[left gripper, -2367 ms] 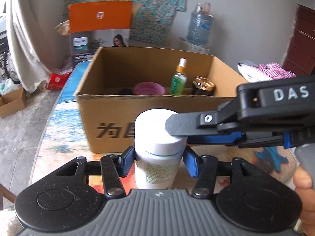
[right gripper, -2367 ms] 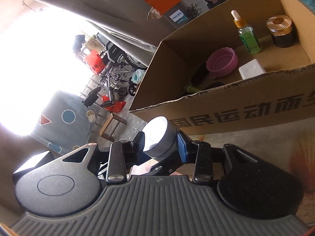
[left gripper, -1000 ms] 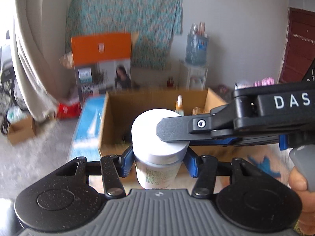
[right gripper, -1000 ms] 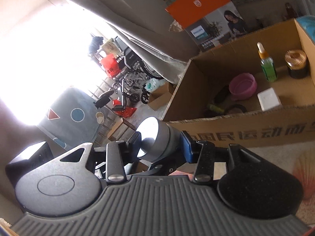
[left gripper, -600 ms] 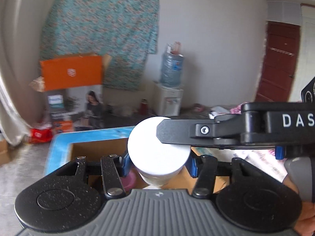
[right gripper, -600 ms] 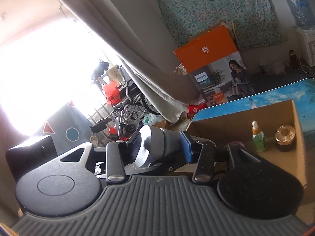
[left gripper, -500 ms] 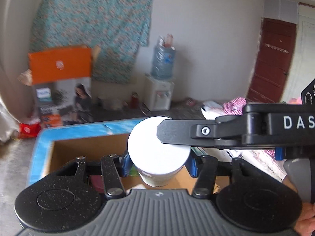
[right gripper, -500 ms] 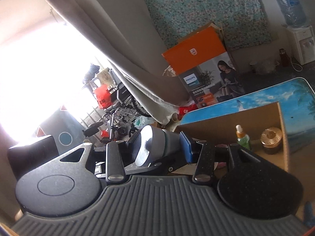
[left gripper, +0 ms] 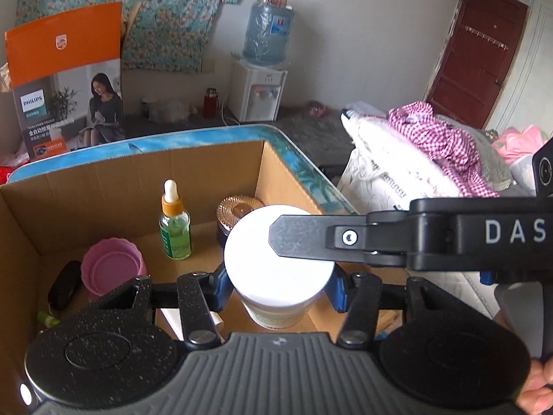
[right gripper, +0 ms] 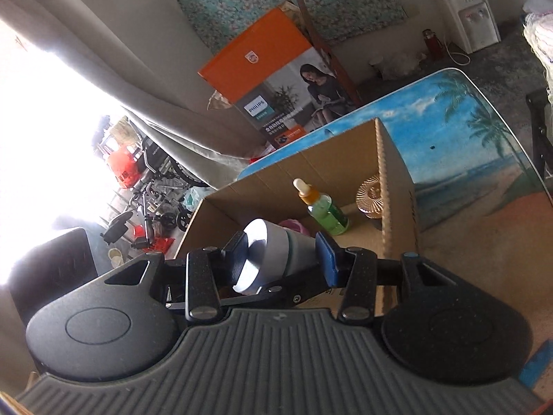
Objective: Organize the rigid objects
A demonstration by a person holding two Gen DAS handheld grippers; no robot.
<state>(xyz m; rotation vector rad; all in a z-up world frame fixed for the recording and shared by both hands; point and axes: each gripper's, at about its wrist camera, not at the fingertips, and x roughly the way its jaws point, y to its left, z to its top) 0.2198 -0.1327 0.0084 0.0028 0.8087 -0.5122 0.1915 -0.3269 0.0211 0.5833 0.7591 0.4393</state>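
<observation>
We hold the white plastic jar with a flat white lid [left gripper: 279,269] from two sides at once. Our left gripper [left gripper: 279,288] has its blue pads [left gripper: 221,288] pressed on the jar's body just under the lid, jaws at a middling width, so the jar stands upright straight ahead of that camera. Our right gripper [right gripper: 281,261] is clamped across the jar top to bottom, and in the left wrist view one of its black fingers [left gripper: 311,240] lies flat over the lid; in the right wrist view the same jar [right gripper: 273,256] shows lying sideways between the pads, lid to the left

The jar hangs above the open brown cardboard box [left gripper: 193,162], over its right half and clear of the floor. Below and behind it stand a green glass dropper bottle with an orange collar [left gripper: 174,230] and a dark jar with a ribbed copper lid [left gripper: 238,212], the copper lid partly hidden by our jar. A pink round bowl [left gripper: 112,264] and a black oblong thing [left gripper: 64,285] lie at the left side. The bare cardboard floor between the dropper bottle and the box's right wall [left gripper: 287,180] is the widest free patch, directly beneath the jar. The box sits on a table printed with a beach scene [right gripper: 477,138]
</observation>
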